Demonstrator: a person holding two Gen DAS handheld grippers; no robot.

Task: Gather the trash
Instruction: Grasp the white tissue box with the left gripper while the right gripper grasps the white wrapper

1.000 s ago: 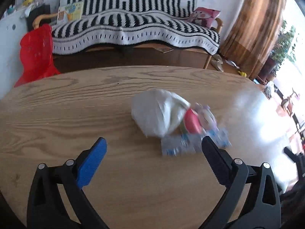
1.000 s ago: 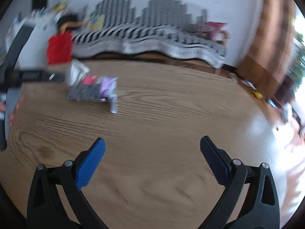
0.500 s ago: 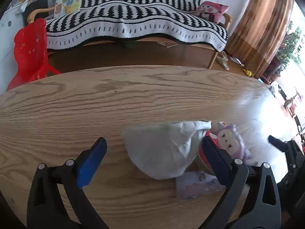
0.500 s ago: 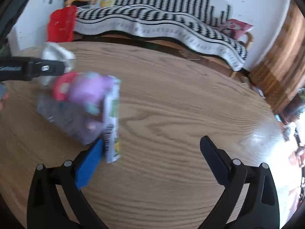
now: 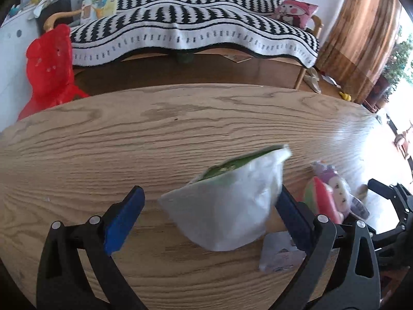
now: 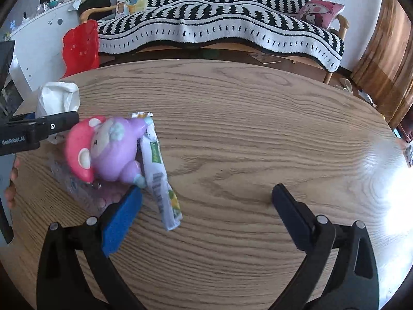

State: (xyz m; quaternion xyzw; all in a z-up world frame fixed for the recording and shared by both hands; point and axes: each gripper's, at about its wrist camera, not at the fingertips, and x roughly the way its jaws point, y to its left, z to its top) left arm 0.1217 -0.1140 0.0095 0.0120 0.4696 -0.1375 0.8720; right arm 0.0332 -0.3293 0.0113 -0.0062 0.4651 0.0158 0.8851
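**Left gripper lined up on the white bag; right gripper off to the side of the wrapper**

Left wrist view: left gripper fingers spread wide, nothing held. Crumpled white plastic bag with green print inside lies on the oval wood-grain table, between the two blue pads but biased right — it seems to touch or overlap the right pad, well apart from the left one. Bag mouth points up-right, away from the camera. Pink-and-purple plush toy and a flat silvery wrapper lie just right of the bag, outside the fingers.

Right wrist view: right gripper also wide open, empty. Long white-and-green snack wrapper runs top-left to bottom-right, just beside the left pad, mostly outside the gap. Plush sits touching its left edge.

Judgement: the left gripper is nearer a grasp; it needs a small shift right to centre the bag. The right gripper needs to move left and rotate across the wrapper's long axis.
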